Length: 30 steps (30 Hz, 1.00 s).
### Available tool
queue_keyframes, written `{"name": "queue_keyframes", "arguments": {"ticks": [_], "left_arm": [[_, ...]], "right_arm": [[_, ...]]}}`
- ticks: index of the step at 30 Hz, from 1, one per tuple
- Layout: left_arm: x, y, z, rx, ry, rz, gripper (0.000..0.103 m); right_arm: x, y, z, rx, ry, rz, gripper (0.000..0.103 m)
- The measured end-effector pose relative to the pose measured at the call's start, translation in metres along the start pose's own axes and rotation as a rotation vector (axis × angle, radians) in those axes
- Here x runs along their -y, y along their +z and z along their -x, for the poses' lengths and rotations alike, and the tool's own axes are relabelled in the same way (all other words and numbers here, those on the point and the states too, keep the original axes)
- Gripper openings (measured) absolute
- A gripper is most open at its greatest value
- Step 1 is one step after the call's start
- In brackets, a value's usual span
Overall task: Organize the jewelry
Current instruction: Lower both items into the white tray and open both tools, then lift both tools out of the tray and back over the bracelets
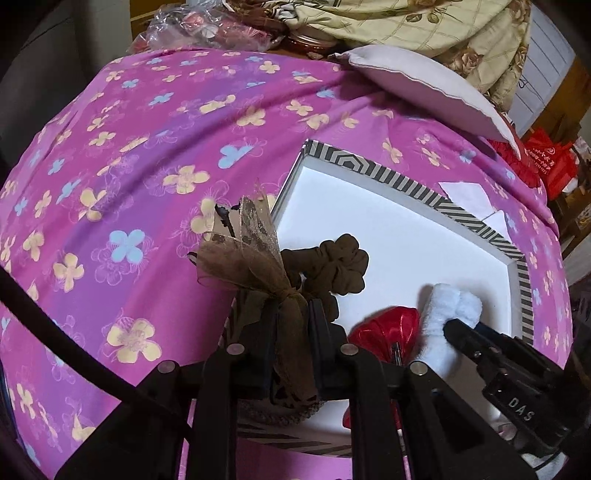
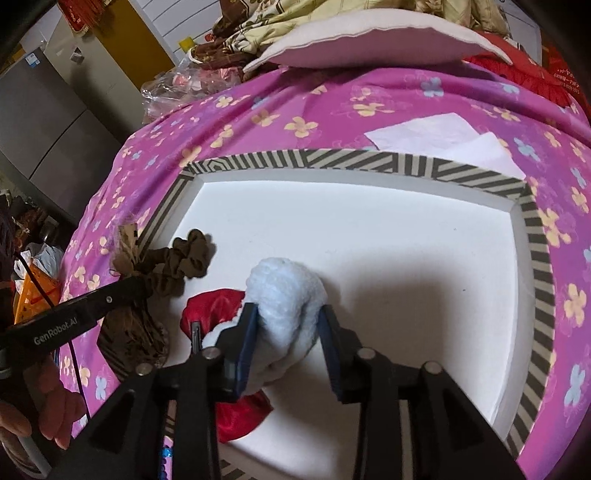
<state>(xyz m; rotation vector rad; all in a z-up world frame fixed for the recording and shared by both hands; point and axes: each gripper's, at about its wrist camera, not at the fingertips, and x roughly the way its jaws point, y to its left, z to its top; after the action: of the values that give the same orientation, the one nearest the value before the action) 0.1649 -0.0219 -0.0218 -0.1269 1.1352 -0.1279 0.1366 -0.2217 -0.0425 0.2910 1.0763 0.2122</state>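
A white tray with a striped rim lies on the pink flowered cloth. My left gripper is shut on a brown sheer bow, held over the tray's left rim; the bow also shows in the right wrist view. A brown scrunchie lies in the tray beside it. My right gripper is shut on a white fluffy hair piece just above the tray floor. A red satin bow clip lies under and beside it.
White paper pieces lie on the pink cloth beyond the tray. A white pillow and a floral quilt lie at the back. A plastic bag sits at the back left.
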Motion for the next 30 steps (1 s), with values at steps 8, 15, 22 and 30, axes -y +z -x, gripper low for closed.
{"name": "queue_keyframes", "arguments": {"ticks": [8, 15, 22, 30], "left_arm": [[0.001, -0.006, 0.016, 0.032, -0.039, -0.009, 0.048], [-0.002, -0.020, 0.048, 0.062, -0.019, -0.005, 0.049], [-0.005, -0.048, 0.073, 0.111, 0.049, -0.042, 0.049], [-0.007, -0.075, 0.095, 0.160, 0.087, -0.059, 0.049]], "right_arm": [[0.002, -0.007, 0.034, 0.070, 0.039, -0.026, 0.055], [-0.007, -0.021, 0.063, 0.105, -0.001, -0.002, 0.056], [-0.017, -0.042, 0.085, 0.137, -0.039, 0.033, 0.060], [-0.022, -0.068, 0.101, 0.134, -0.047, 0.038, 0.061]]}}
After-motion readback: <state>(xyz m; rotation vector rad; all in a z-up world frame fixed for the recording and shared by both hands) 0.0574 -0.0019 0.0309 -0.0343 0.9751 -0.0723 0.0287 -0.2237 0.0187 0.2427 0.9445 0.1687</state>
